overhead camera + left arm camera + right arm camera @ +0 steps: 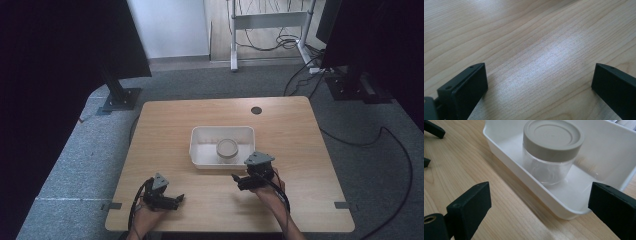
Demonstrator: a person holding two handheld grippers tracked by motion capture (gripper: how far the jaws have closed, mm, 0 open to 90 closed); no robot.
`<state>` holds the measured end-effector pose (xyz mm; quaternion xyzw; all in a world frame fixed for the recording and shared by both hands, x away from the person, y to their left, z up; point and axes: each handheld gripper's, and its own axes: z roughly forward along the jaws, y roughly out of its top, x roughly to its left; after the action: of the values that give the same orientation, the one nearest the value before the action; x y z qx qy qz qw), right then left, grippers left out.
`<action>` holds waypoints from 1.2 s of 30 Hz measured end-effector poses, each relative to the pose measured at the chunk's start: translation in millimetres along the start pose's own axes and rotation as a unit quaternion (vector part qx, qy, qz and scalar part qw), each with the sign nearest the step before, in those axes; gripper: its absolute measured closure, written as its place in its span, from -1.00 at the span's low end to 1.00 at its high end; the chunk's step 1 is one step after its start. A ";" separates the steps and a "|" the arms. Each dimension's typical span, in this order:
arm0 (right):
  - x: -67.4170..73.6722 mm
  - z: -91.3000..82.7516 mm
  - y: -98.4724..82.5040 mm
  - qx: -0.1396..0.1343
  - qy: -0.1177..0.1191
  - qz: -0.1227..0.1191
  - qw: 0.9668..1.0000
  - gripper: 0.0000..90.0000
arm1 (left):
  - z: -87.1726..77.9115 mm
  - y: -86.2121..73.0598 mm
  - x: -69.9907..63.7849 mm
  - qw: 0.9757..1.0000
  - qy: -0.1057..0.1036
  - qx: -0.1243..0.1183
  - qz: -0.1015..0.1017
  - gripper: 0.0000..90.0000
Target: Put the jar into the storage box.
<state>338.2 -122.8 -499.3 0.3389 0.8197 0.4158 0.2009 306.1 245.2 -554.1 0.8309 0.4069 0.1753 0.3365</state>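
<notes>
A white rectangular tray (199, 150) sits in the middle of the wooden table (165, 125). Inside it stands a clear jar with a grey-beige screw lid (227, 148), upright, near the tray's front wall. My right gripper (237, 182) is just in front of the tray's near right corner, open, holding nothing. In the right gripper view its jaws (540, 188) frame the tray's wall (524, 178) and the jar (551, 152) beyond it. My left gripper (179, 200) rests low near the table's front left, open over bare wood (539, 70).
A small round hole (256, 110) marks the table's far edge. Black stands (120, 95) and a dark panel flank the table on grey carpet. Cables (390, 145) trail on the floor at right. The left gripper's black jaw tips (434, 129) appear at top left of the right gripper view.
</notes>
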 end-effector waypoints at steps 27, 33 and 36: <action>-8.3 -46.8 -39.0 -0.007 -0.020 0.003 1.000 -0.91 | 0.0 0.0 0.0 1.000 0.000 0.000 0.000 -0.99; -13.4 -58.0 -52.9 -0.004 -0.031 0.010 0.999 -0.91 | 0.0 0.0 0.0 1.000 0.001 -0.001 -0.001 -0.99; -16.3 -64.0 -59.5 -0.004 -0.038 0.013 0.999 -0.91 | 0.0 -0.1 0.1 1.000 0.001 -0.001 -0.001 -0.99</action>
<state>287.1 -194.8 -510.5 0.3645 0.8053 0.4084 0.2278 306.1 245.3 -554.1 0.8301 0.4080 0.1760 0.3368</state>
